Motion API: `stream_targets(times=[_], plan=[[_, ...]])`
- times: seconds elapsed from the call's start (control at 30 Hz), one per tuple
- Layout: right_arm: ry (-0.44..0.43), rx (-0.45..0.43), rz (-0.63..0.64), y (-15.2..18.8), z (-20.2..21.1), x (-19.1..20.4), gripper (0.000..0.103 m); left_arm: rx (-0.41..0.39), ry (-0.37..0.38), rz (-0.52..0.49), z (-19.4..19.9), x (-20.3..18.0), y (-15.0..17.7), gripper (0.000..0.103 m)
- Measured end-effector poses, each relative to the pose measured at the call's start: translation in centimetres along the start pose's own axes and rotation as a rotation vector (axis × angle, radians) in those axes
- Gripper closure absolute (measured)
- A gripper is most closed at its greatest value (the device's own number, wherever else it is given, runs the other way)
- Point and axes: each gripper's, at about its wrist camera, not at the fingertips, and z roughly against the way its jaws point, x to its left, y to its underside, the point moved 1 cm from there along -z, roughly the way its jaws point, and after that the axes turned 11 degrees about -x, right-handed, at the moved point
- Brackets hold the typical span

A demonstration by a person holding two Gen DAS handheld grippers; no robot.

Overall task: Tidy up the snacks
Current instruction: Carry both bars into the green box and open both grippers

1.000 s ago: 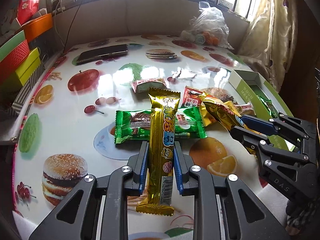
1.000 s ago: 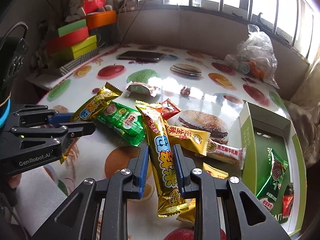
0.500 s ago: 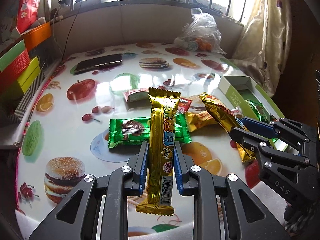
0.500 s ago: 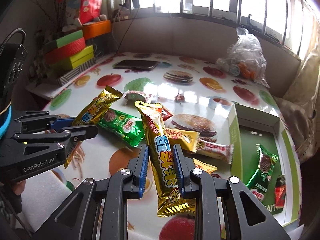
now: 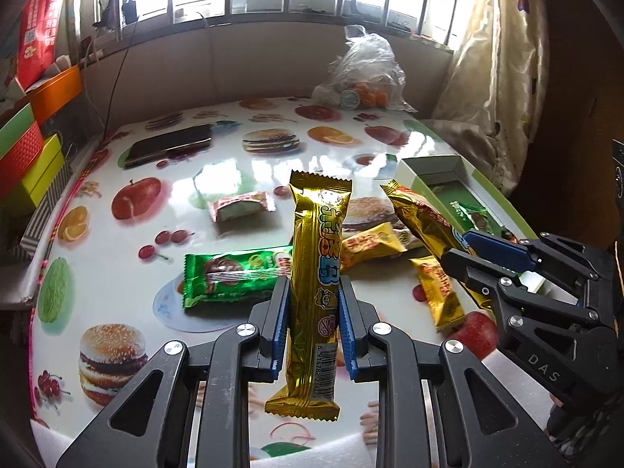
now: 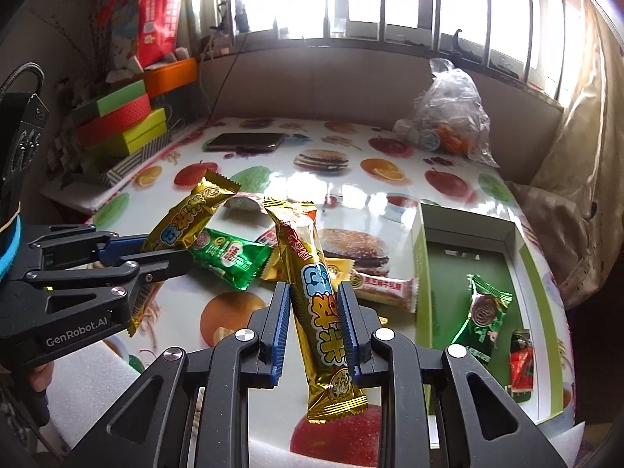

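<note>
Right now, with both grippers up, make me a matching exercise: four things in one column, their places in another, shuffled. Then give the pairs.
Things:
1. Left gold bar
2. Phone
3. Small red packet
4. Long green snack

Places:
A. Lying inside the green box
B. Flat on the table, among the loose snacks
C. Clamped in the left gripper, lifted off the table
D. On the table's far side, near the stacked boxes

Pairs: 1-C, 2-D, 3-A, 4-B
</note>
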Motion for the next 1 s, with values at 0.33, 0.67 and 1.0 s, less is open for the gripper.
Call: stream_targets(times=[0.33, 0.67, 1.0], plan=[[0.056, -0.008, -0.038, 0.0, 1.3, -2.1, 0.079, -0.004, 0.047, -0.020, -0.4, -2.5, -1.1, 0.079], [0.136, -0.018, -0.083, -0.1, 2.9, -5.6, 0.079, 0.005, 0.119, -0.038, -1.7, -6.3, -2.3, 0.079], [0.223, -0.018, -0.129, 0.3, 4.2, -9.4, 0.079, 0.013, 0.188, -0.060, -3.1, -10.0, -3.9, 0.079]])
